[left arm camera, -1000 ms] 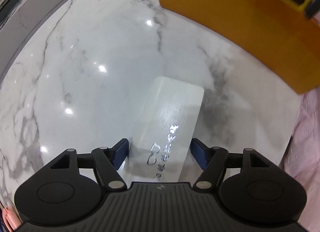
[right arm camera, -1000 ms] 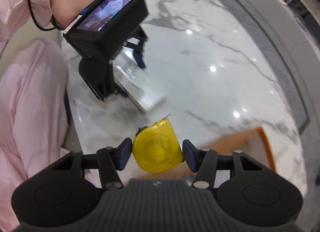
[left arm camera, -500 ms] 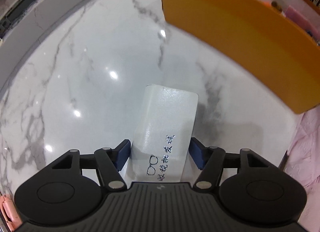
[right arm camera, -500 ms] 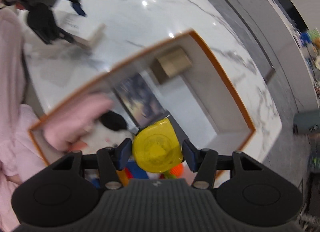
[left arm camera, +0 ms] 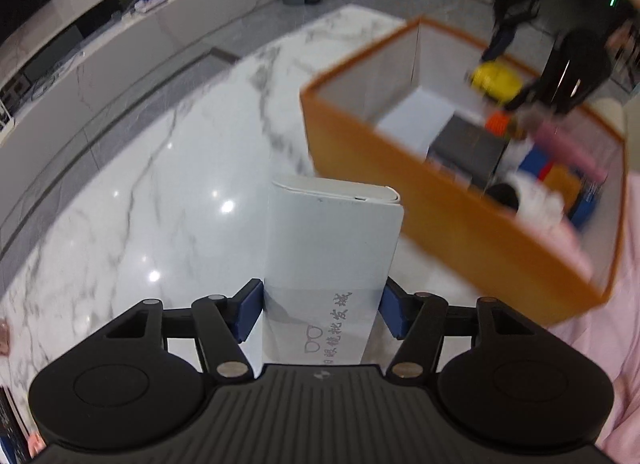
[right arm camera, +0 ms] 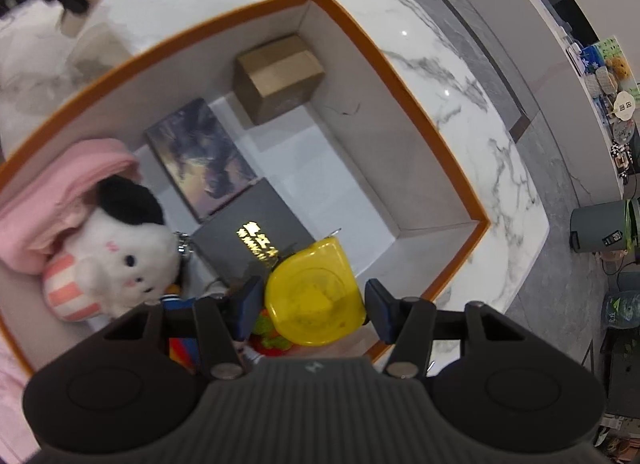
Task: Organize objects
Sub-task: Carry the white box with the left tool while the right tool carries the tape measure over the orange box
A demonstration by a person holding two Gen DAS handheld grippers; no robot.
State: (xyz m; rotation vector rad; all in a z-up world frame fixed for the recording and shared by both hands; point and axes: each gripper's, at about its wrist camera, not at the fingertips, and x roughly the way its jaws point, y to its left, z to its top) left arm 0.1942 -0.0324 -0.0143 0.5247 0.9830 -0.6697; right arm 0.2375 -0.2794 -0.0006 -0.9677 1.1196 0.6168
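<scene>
Left wrist view: my left gripper has just closed on the white case beside the orange box; my right gripper clamps the yellow tape measure above it.

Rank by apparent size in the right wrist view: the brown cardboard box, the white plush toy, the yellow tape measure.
1. white plush toy
2-3. yellow tape measure and brown cardboard box: they look alike, and the tape measure's nearness to the camera inflates it.

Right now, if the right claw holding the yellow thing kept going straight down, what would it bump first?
Probably the dark grey box inside the orange bin, just beyond the yellow tape measure held in the right claw; depth is unclear.
</scene>
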